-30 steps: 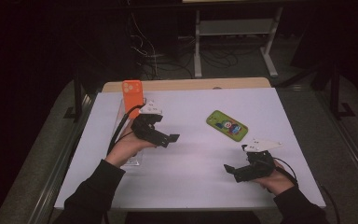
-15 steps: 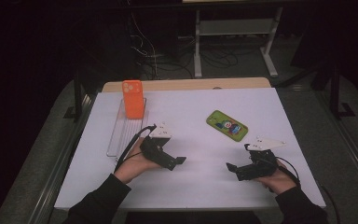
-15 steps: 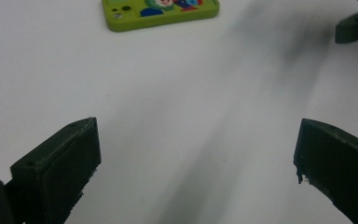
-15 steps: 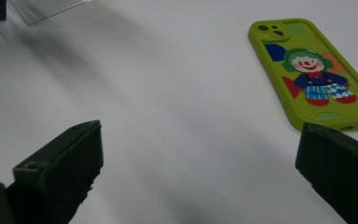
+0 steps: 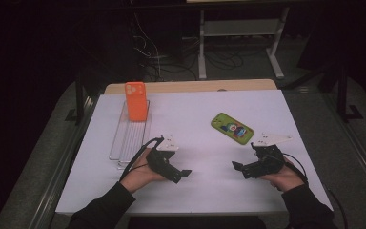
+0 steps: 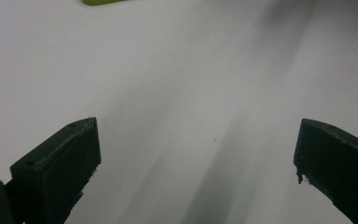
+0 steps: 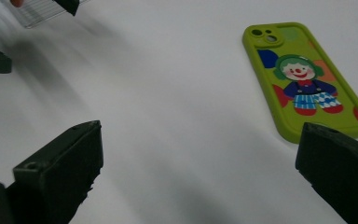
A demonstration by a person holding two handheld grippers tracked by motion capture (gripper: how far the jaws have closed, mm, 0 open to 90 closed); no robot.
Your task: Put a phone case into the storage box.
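Both units idle, nothing gripped. Left hand-held gripper [image 5: 183, 174] and right hand-held gripper [image 5: 238, 167] rest low on the desk [image 5: 195, 119], jaws spread, pointing inward. Orange phone case [image 5: 136, 100] stands upright in the clear rack [image 5: 129, 136], apparently for display. Green phone case [image 5: 232, 128] lies flat, near the right unit.

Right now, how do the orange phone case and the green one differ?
The orange phone case stands upright at the far end of the clear rack; the green phone case lies flat on the white table. Orange looks plain; green carries a clown picture. Neither is held.
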